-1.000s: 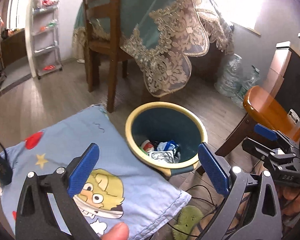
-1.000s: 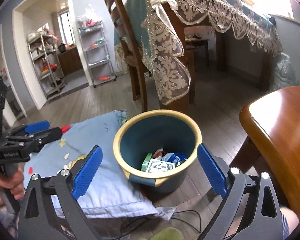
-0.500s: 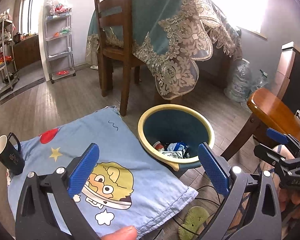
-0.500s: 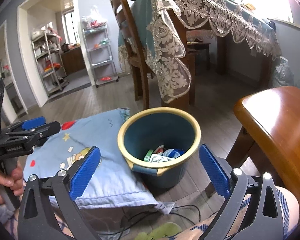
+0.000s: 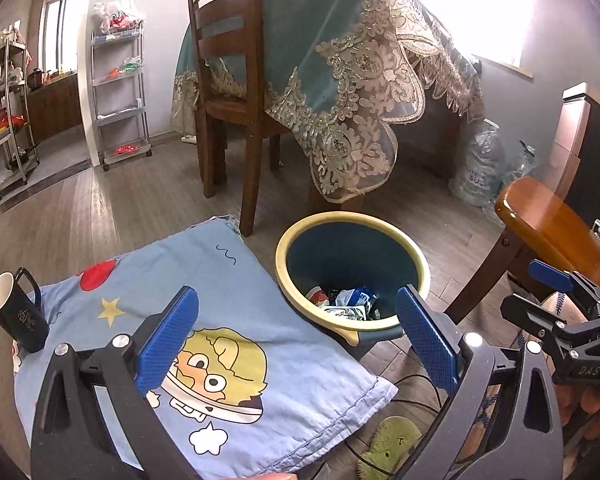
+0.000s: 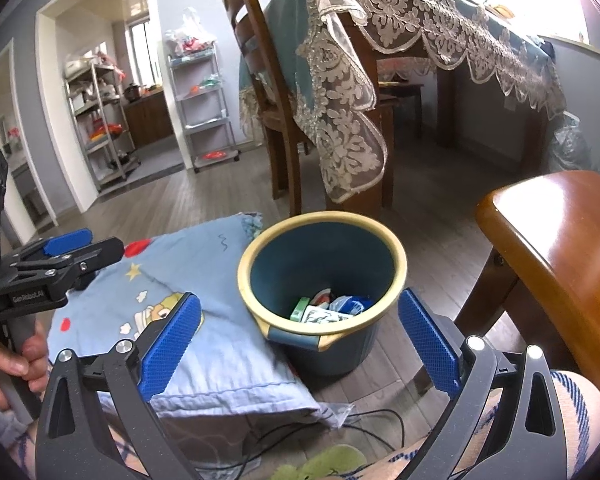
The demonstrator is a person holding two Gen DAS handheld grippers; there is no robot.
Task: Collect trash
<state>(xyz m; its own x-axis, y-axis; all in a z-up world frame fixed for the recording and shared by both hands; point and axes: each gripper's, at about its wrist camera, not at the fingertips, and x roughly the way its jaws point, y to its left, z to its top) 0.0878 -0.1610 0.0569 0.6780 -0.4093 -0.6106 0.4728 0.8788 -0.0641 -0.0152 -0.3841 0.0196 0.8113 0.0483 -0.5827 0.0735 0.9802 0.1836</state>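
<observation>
Blue, yellow-rimmed trash bin [image 5: 404, 258] with crumpled wrappers [image 5: 350, 300] inside; both tongs [image 5: 296, 338] [image 6: 300, 334] released, empty.

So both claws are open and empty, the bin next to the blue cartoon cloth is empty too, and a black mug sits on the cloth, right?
Not quite: the bin is not empty. The right wrist view shows wrappers at its bottom. The rest holds: left claw and right claw are open and empty, and the black mug sits on the cloth.
</observation>
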